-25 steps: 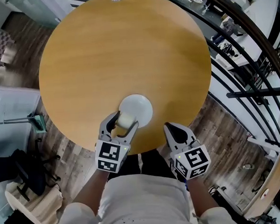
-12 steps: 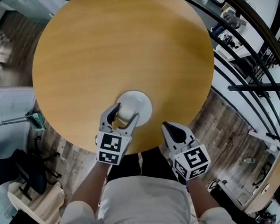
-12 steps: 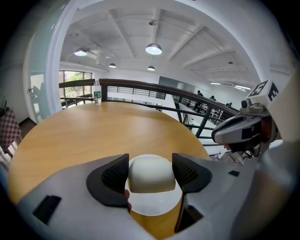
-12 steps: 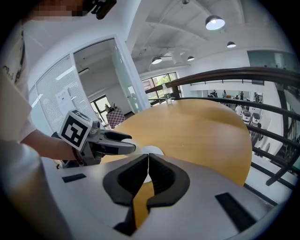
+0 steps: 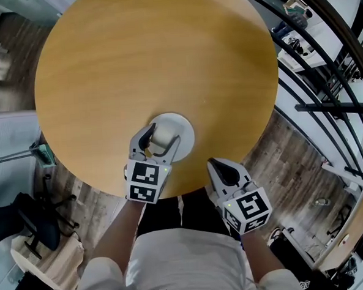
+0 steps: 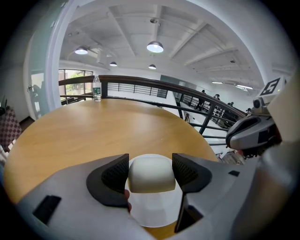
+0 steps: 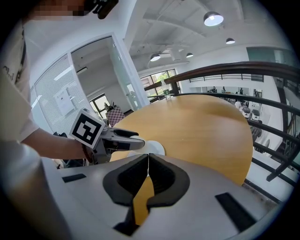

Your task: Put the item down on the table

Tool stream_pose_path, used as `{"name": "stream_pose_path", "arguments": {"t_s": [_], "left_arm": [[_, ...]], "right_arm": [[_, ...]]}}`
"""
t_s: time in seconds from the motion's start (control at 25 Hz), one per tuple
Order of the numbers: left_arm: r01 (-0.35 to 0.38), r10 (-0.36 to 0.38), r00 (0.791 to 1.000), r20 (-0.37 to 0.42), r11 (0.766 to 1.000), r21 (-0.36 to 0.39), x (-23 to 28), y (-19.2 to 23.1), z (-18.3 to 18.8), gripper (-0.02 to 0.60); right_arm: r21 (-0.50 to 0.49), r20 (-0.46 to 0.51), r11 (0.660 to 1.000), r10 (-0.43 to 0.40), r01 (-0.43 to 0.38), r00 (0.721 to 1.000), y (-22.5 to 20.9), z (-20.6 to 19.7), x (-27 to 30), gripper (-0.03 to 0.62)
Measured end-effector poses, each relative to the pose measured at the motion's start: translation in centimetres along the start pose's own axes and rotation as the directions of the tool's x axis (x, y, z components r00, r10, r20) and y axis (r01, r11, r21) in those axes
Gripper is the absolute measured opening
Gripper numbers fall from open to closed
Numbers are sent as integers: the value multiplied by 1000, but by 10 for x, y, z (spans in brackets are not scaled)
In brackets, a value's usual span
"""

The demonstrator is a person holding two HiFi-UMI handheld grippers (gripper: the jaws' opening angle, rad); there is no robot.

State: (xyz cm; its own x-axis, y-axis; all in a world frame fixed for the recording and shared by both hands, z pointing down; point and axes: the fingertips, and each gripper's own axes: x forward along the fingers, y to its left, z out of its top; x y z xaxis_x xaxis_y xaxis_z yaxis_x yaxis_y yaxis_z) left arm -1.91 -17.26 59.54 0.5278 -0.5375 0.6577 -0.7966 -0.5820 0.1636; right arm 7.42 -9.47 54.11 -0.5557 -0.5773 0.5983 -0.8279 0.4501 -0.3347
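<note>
My left gripper (image 5: 162, 136) is shut on a cream, rounded item (image 5: 161, 139), holding it over a white plate (image 5: 181, 125) near the front edge of the round wooden table (image 5: 151, 57). In the left gripper view the item (image 6: 151, 174) sits squeezed between both dark pads, with the plate (image 6: 154, 213) right beneath it; whether they touch I cannot tell. My right gripper (image 5: 215, 165) hangs shut and empty just off the table's front edge, right of the plate. In the right gripper view, its jaws (image 7: 148, 161) meet with nothing between them.
A water bottle (image 6: 96, 89) stands at the table's far edge. A dark curved railing (image 5: 323, 59) runs close along the table's right side. Wooden floor and a low green object (image 5: 45, 157) lie to the left below the table.
My left gripper has moved forward with the item, from the plate's near rim to further over the plate. The right gripper has stayed shut in about the same place.
</note>
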Motion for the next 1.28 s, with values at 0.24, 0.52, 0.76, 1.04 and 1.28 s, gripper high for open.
{"name": "stream_pose_path", "arguments": {"t_s": [0.24, 0.52, 0.76, 1.04, 1.28], "left_arm": [[-8, 8, 1000, 4, 1000, 6, 13, 0, -1, 304], [-27, 28, 1000, -14, 999, 19, 14, -3, -12, 304], [-38, 39, 999, -38, 999, 36, 13, -3, -19, 304], [-48, 51, 997, -63, 998, 44, 13, -3, -27, 304], [-62, 65, 995, -81, 997, 45, 11, -5, -36, 304]], "right_arm": [[7, -5, 1000, -7, 7, 1000, -3, -5, 0, 26], [8, -14, 1000, 2, -2, 1000, -2, -11, -1, 26], [2, -15, 1000, 14, -14, 1000, 0, -8, 1, 26], [0, -17, 1000, 20, -20, 1000, 1, -9, 2, 26], [0, -15, 1000, 24, -24, 1000, 2, -10, 0, 26]]}}
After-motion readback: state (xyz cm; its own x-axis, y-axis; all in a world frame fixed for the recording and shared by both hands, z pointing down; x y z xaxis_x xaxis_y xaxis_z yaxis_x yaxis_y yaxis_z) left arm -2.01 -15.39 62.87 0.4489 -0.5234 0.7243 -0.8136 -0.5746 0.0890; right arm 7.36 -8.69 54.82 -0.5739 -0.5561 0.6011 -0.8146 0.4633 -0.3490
